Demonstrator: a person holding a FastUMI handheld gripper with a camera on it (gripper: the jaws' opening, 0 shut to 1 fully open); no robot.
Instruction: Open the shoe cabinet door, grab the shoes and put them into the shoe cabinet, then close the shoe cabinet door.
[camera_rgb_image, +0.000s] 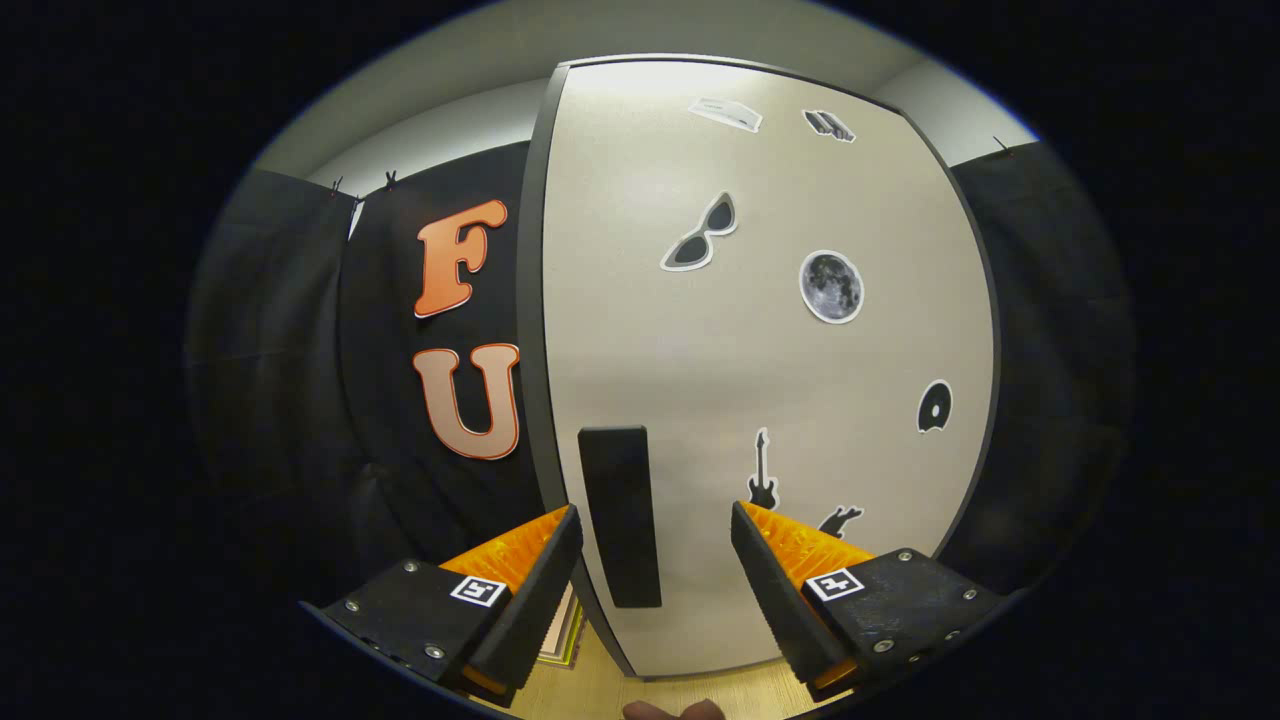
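The shoe cabinet door (760, 350) is a tall pale panel with a dark edge and several stickers on it, and it stands closed right in front of me. A dark upright bar handle (622, 515) sits near the door's left edge. My gripper (655, 525) is open, with the handle standing between the two fingers, nearer the left one. The fingers (535, 580) do not touch the handle.
Black cloth booth walls hang on both sides of the cabinet. A strip of light wooden floor (690, 688) lies below the door. Something flat with coloured edges (562, 635) lies on the floor by the cabinet's left corner.
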